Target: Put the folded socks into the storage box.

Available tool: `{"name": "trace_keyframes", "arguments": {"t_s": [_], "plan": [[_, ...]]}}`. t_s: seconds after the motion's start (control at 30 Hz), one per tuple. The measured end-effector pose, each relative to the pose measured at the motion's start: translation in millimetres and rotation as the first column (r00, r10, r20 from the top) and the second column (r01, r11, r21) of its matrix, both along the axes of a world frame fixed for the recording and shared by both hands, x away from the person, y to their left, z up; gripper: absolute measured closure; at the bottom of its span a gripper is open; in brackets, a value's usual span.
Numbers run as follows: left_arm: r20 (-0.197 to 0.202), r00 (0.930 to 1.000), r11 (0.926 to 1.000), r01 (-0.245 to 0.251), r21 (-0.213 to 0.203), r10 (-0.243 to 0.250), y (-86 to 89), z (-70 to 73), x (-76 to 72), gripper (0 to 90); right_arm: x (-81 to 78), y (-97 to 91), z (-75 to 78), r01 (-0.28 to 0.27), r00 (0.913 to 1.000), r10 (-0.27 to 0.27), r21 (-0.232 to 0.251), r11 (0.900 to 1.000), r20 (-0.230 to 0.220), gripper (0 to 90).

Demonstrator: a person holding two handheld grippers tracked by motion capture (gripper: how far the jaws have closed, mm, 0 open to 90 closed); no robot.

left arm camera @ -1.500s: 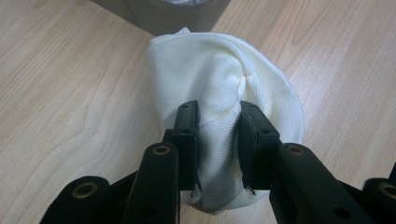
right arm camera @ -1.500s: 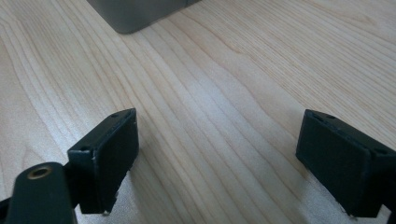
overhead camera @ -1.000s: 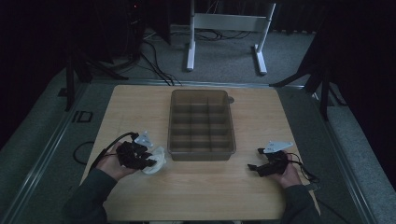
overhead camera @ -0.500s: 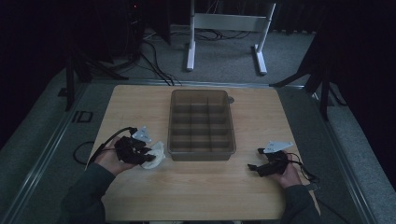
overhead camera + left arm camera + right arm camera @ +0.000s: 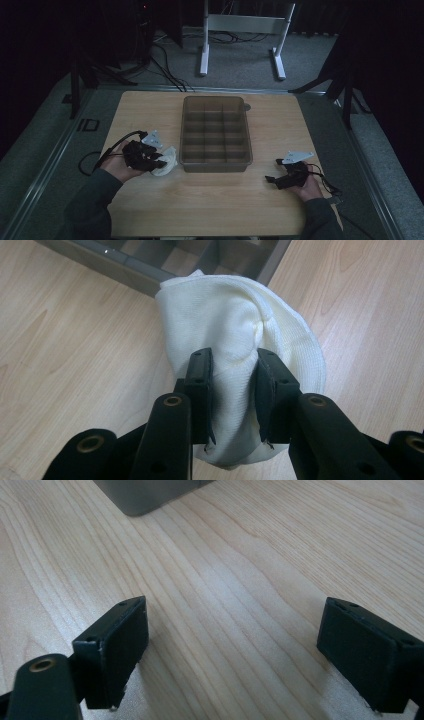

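A cream knitted cloth [image 5: 250,340], bunched into a lump, is pinched between the jaws of my left gripper [image 5: 232,385]. In the high view the same white cloth [image 5: 165,161] hangs at the tip of the left gripper [image 5: 159,161], just off the near left corner of a grey compartment tray [image 5: 216,162]. That tray's corner [image 5: 150,282] lies right behind the cloth. My right gripper [image 5: 230,650] stands open over bare wood, nothing between its jaws. It rests low at the table's right [image 5: 272,179], its jaws pointing left.
The wooden table [image 5: 210,210] has free room in front of the tray and to both sides. The tray's divided cells look empty. A white metal stand [image 5: 240,30] and cables [image 5: 165,65] sit on the floor beyond the far edge.
The left gripper with the cloth has shifted slightly towards the tray and forward. The right gripper has stayed put.
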State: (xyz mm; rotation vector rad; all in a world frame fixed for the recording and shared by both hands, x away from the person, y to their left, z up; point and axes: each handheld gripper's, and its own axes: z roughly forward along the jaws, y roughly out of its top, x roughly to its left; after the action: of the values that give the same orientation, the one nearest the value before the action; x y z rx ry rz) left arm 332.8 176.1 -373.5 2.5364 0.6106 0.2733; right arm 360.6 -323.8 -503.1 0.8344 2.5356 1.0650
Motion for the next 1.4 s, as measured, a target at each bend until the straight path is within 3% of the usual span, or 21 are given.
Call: {"name": "trace_keyframes", "arguments": {"t_s": [0.13,1.4], "plan": [[0.006,0.9999,0.9998,0.011,-0.018,-0.011,-0.5,1.7,2.0,71.1,0.0,0.0,0.0,0.0,1.0,0.0,0.0,1.0,0.0,12.6],[0.015,0.994,0.9938,0.108,0.027,-0.109,-36.4,14.0,27.1,71.0,0.1,0.0,0.0,0.0,1.0,0.0,0.001,1.0,0.001,12.6]]}}
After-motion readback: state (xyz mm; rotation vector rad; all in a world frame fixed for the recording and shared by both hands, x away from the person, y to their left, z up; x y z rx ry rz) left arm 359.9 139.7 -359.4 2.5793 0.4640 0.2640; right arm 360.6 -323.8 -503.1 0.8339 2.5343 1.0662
